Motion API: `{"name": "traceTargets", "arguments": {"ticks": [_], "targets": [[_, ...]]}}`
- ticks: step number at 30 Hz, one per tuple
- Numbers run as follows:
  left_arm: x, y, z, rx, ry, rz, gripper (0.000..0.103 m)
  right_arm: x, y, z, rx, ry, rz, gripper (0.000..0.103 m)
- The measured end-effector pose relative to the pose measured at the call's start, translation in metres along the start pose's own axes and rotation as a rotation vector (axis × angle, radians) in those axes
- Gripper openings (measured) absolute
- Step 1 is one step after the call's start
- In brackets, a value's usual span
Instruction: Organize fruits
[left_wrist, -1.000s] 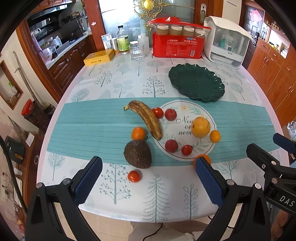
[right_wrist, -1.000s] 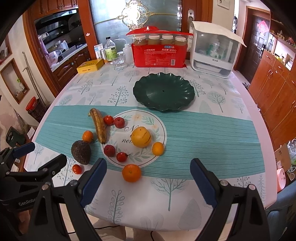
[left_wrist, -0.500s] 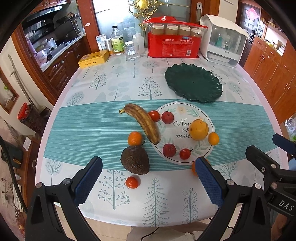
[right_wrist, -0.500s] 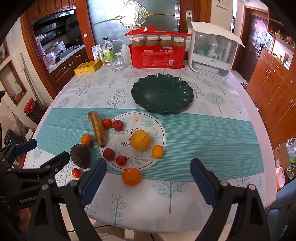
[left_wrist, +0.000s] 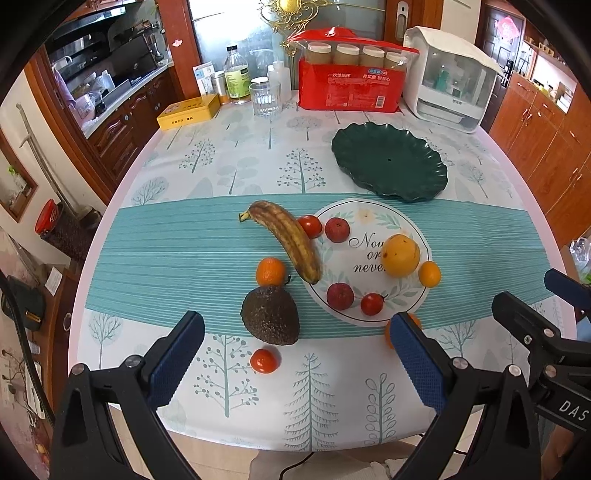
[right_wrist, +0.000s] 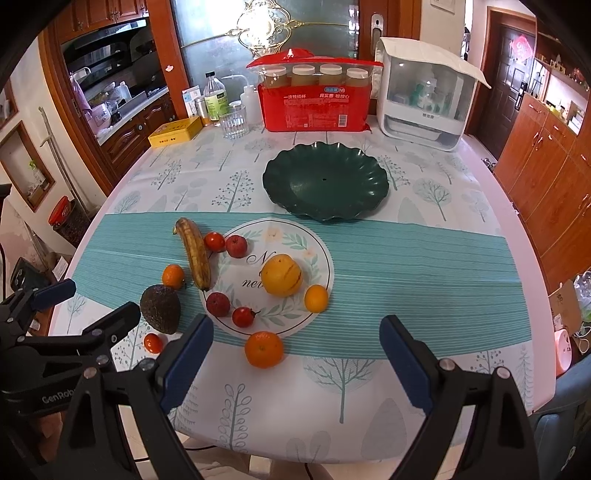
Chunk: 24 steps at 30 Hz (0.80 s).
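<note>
Fruits lie loose mid-table: a spotted banana (left_wrist: 289, 240) (right_wrist: 195, 254), a dark avocado (left_wrist: 270, 314) (right_wrist: 161, 308), a big yellow fruit (left_wrist: 400, 255) (right_wrist: 282, 275), several small oranges such as the near one (right_wrist: 264, 349), and several small red fruits like the one at the front (left_wrist: 263, 360). An empty dark green scalloped plate (left_wrist: 388, 166) (right_wrist: 325, 181) sits behind them. My left gripper (left_wrist: 295, 352) and right gripper (right_wrist: 295, 354) are both open and empty, held over the table's near edge, apart from all fruit.
At the table's back stand a red pack of jars (left_wrist: 351, 85), a white appliance (left_wrist: 454, 77), a drinking glass (left_wrist: 264, 98), bottles (left_wrist: 236, 77) and a yellow box (left_wrist: 188, 110). Wooden cabinets (right_wrist: 546, 166) line the right side. The table (right_wrist: 424, 302) edge curves close below the grippers.
Both grippers have drawn back and slightly up from the table, so the fruits sit lower in each view. Nothing was taken hold of and no fruit moved.
</note>
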<state>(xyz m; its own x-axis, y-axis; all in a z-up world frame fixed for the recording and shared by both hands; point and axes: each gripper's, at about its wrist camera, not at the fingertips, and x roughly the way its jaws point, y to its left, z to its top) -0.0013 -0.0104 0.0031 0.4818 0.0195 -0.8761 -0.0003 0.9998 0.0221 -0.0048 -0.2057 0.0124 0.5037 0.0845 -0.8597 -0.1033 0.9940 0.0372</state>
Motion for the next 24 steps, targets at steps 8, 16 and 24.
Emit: {"name": "traceTargets", "arguments": {"ticks": [8,16,24], "targets": [[0.013,0.003,-0.002,-0.003,0.032,-0.006,0.1,0.011,0.005,0.0,-0.011,0.028,0.011,0.092],[0.042,0.015,-0.005,-0.032,0.102,-0.025,0.1,0.036,0.005,-0.001,-0.006,0.097,0.04,0.088],[0.073,0.053,-0.012,-0.148,0.152,-0.044,0.1,0.07,-0.001,-0.007,0.014,0.186,0.075,0.078]]}}
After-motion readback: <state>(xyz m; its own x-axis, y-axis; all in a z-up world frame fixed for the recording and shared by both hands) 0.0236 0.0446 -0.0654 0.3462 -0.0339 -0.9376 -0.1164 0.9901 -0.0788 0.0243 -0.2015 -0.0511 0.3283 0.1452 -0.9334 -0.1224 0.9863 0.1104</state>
